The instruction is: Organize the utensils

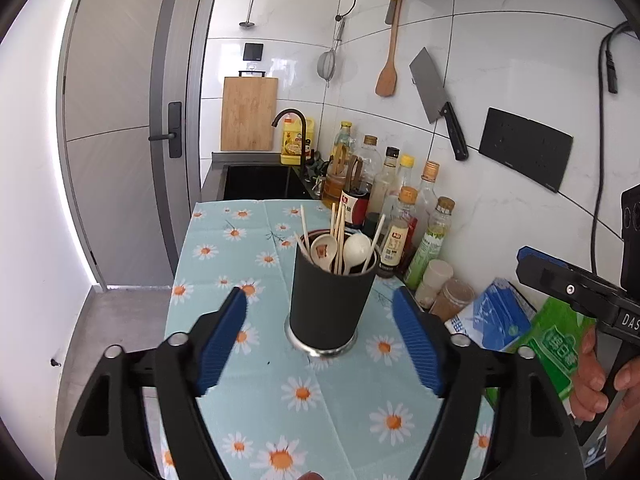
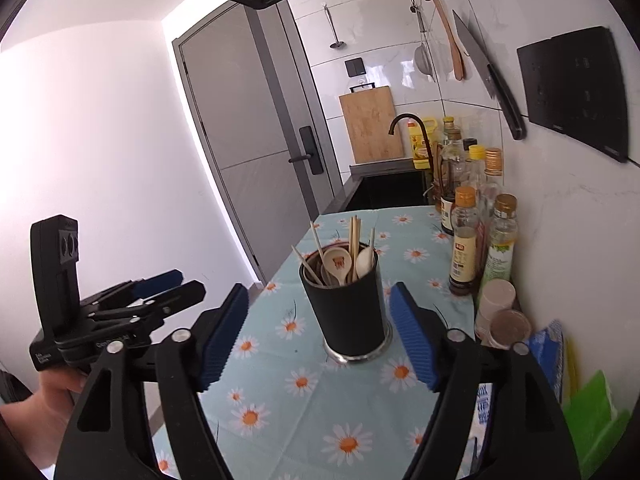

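A black utensil cup point(image 1: 328, 304) stands upright on the daisy-print cloth point(image 1: 248, 392). It holds several chopsticks point(image 1: 339, 228) and two pale ceramic spoons point(image 1: 356, 250). My left gripper point(image 1: 320, 344) is open and empty, just short of the cup, with a finger on either side of its base. In the right wrist view the same cup point(image 2: 347, 312) stands ahead of my right gripper point(image 2: 320, 340), which is open and empty. The left gripper point(image 2: 160, 292) shows there at the left, and the right gripper point(image 1: 560, 284) shows at the right edge of the left wrist view.
Bottles of sauce and oil point(image 1: 400, 216) line the tiled wall at right, with two small jars point(image 1: 440, 292) and plastic packets point(image 1: 556, 344) nearer. A sink point(image 1: 260, 182) with a dark tap lies beyond the cloth. A cleaver point(image 1: 438, 100), spatula and strainer hang on the wall.
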`<state>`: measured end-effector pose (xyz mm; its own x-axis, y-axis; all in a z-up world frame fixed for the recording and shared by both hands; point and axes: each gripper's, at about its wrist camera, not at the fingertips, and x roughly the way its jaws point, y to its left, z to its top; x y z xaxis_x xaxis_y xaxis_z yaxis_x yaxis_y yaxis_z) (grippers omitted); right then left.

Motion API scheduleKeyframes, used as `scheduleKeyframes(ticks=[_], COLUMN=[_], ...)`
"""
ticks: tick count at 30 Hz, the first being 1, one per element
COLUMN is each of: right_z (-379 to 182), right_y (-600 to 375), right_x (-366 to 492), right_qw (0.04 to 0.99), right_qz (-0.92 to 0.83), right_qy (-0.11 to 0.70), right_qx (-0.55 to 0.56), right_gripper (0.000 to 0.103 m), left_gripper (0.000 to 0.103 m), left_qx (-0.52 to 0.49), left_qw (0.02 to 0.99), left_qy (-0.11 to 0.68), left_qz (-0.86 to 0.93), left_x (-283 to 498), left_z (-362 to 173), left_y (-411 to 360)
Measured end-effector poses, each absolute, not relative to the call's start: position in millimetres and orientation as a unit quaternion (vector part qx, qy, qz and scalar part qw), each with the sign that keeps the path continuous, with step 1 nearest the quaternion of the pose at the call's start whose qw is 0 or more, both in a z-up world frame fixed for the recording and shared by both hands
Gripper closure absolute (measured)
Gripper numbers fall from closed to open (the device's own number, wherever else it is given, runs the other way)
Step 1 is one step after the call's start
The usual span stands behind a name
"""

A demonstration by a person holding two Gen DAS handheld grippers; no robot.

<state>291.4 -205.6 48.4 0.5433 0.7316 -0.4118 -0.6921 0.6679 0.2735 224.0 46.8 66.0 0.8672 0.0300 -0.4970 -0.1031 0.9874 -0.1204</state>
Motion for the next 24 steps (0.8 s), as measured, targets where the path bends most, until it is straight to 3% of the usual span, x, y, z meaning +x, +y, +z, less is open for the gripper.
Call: scheduleKeyframes(ticks=[3, 6, 24], right_z=[37, 23, -11], right_y=[-213, -216, -210], right_x=[272, 254, 158], right_qw=[0.881, 0.887, 0.895], right_qz=[0.398, 0.38, 0.333], right_qy=[0.255, 0.262, 0.297], right_qx=[0.031, 0.008, -0.013], right_gripper=[0.006, 0.005, 0.005], left_gripper=[0.015, 0.007, 0.007], left_qx=[-0.055, -0.048, -0.083], left_qw=[0.966, 0.967, 0.947], left_qy=[0.252, 0.251, 0.309], left_qz=[0.026, 0.02, -0.009], left_x=[206, 189, 112], left_z=[62, 57, 16], left_y=[42, 39, 31])
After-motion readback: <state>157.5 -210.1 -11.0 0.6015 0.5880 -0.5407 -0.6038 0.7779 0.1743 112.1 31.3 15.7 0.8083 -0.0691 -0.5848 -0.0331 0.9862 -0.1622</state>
